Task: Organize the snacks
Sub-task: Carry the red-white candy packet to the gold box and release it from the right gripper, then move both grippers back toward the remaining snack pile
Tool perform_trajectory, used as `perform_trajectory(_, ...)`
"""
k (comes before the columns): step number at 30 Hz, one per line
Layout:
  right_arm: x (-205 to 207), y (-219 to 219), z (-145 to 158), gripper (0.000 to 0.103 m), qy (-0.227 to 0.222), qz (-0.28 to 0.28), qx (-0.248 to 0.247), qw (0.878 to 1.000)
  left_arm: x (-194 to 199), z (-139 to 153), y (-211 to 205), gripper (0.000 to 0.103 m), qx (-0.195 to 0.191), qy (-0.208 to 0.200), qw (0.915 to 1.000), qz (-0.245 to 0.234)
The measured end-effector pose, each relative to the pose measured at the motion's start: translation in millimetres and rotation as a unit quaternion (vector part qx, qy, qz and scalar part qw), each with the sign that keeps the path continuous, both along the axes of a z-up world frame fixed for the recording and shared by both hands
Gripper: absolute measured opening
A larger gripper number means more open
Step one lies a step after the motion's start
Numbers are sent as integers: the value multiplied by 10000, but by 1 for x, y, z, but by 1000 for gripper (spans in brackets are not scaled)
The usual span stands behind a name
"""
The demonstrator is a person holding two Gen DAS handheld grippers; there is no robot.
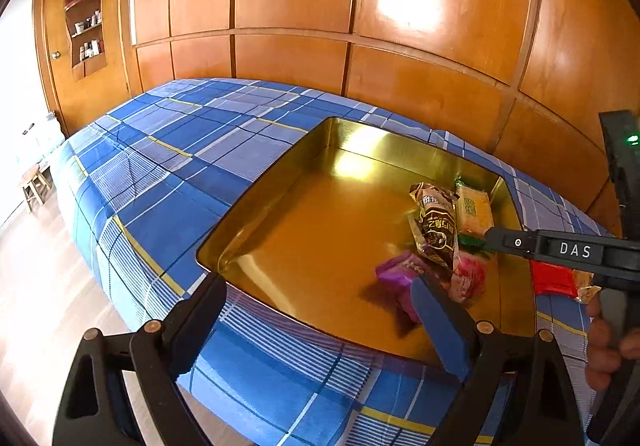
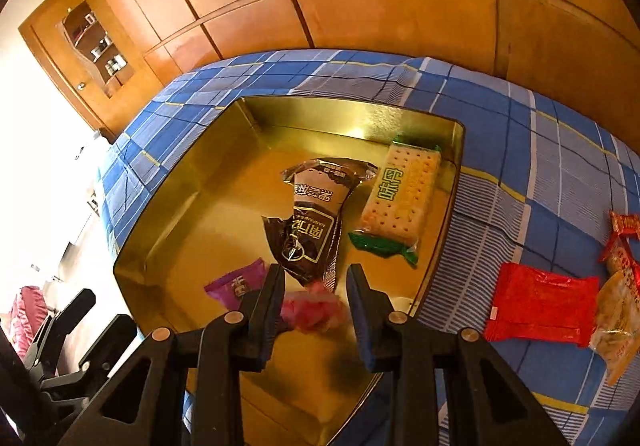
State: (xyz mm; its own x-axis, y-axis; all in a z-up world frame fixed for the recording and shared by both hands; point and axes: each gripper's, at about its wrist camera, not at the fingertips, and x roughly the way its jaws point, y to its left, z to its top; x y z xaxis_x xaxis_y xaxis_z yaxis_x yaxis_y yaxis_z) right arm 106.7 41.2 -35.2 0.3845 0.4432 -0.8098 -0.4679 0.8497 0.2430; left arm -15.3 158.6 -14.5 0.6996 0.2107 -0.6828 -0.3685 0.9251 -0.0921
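A gold metal tray [image 1: 260, 186] [image 2: 172, 174] lies on a bed with a blue plaid sheet. In the tray lie a brown packet [image 1: 436, 230] [image 2: 316, 214], a cracker packet with green ends [image 1: 474, 208] [image 2: 400, 194] and a purple packet [image 1: 396, 274] [image 2: 236, 282]. My right gripper [image 2: 316, 272] [image 1: 488, 242] reaches in over the tray's right side, shut on a blurred pink packet [image 2: 316, 308] [image 1: 470, 278] that hangs low beside the brown one. My left gripper [image 1: 318, 282] stands open above the tray's near edge, holding nothing, its right fingertip just short of the purple packet.
On the sheet to the right of the tray lie a red packet [image 2: 540, 302] [image 1: 554, 280], a yellowish packet [image 2: 616, 326] and a red-printed one [image 2: 624, 238]. A wooden panelled wall [image 1: 296, 54] runs behind the bed. Floor and a small stool [image 1: 34, 186] are at the left.
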Motion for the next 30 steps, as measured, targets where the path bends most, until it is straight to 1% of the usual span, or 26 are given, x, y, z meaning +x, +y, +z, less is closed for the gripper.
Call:
perform_trajectory(5, -6, -8, 5, 32, -116, -100, 59, 9999, 2, 2, -5, 94, 47, -25, 9999, -118)
perform_trajectory(12, -26, -21, 23, 34, -584, -225, 47, 9980, 2, 7, -15, 94, 37, -54, 9995, -297)
perform_trajectory(14, -30, -26, 25, 34, -646, -303, 30, 9974, 2, 8, -19, 94, 117, -40, 9993, -350)
perform_trajectory(19, -37, -48, 28, 34, -736, -487, -4, 9961, 1, 12, -30, 94, 330, -73, 9981, -521)
perform_trajectory(22, -41, -64, 32, 34, -815, -571, -63, 9950, -1, 13, -36, 94, 364, -90, 9976, -588)
perform_trajectory(28, -46, -96, 38, 34, -950, -783, -212, 9922, 2, 13, -41, 92, 212, -53, 9970, -739)
perform_trajectory(29, -46, -101, 39, 34, -969, -823, -232, 9916, 2, 14, -44, 92, 245, -37, 9965, -802)
perform_trajectory(30, -47, -107, 40, 34, -984, -867, -242, 9911, 3, 14, -48, 92, 356, -17, 9957, -856)
